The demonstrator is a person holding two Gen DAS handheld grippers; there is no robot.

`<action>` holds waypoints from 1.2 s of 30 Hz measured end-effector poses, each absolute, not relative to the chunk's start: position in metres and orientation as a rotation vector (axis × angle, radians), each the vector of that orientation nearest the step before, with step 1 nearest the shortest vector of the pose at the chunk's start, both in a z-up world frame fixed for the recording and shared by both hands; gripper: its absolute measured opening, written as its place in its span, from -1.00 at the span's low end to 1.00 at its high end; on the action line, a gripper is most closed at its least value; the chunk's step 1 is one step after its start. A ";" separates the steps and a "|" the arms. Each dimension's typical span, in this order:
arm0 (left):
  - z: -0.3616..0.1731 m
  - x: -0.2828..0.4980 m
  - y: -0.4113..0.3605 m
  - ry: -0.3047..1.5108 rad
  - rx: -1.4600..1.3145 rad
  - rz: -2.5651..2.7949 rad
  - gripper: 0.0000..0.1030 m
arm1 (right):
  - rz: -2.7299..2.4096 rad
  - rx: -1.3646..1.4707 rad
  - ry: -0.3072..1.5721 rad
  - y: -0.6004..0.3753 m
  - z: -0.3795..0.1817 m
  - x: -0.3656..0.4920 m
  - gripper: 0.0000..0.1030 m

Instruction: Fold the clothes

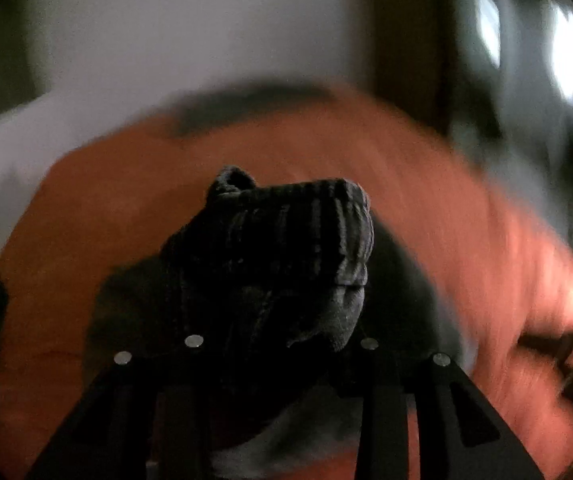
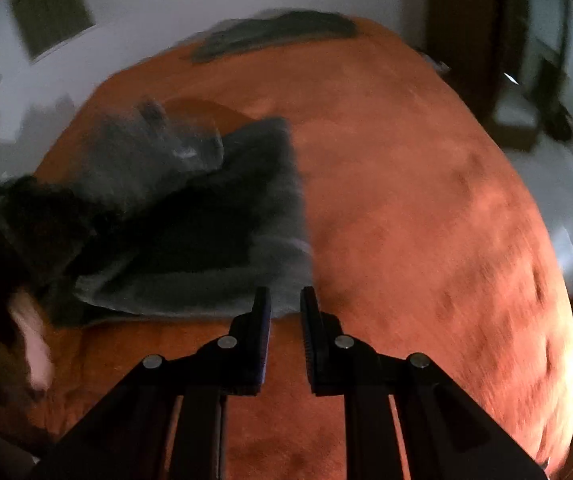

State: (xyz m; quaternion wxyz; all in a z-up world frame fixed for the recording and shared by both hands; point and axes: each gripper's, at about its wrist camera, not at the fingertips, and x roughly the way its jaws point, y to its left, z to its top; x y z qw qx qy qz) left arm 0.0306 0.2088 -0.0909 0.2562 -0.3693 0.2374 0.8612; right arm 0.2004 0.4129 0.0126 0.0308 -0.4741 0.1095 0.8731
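Dark ribbed garment (image 1: pixel 286 248) bunched and gripped in the left fingers (image 1: pixel 282 342); on the orange bed (image 2: pixel 426 200), grey clothes (image 2: pixel 206 216) at ten o'clock from the empty, nearly closed right fingers (image 2: pixel 286 320), nearer those.

Nothing readable in either view, honestly. No labels, brand marks, numbers or signs anywhere, and both shots are dim and smeared with blur.
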 end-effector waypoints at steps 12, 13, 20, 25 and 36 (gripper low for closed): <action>-0.073 0.052 0.143 0.320 -1.170 2.010 0.13 | 2.801 -1.583 0.795 0.431 0.009 0.159 -0.44; -0.069 0.057 0.140 0.283 -1.175 1.931 0.18 | 2.812 -1.595 0.830 0.427 0.009 0.149 -0.11; -0.042 0.053 0.078 0.198 -1.093 1.882 0.27 | 2.740 -1.792 1.148 0.401 -0.013 0.091 0.60; -0.054 -0.013 0.012 0.062 -1.201 2.098 0.37 | 2.617 -1.940 1.214 0.387 -0.049 0.058 0.60; -0.096 -0.099 -0.082 -0.220 -1.434 2.293 0.37 | 2.853 -1.753 0.970 0.372 -0.010 0.035 -0.57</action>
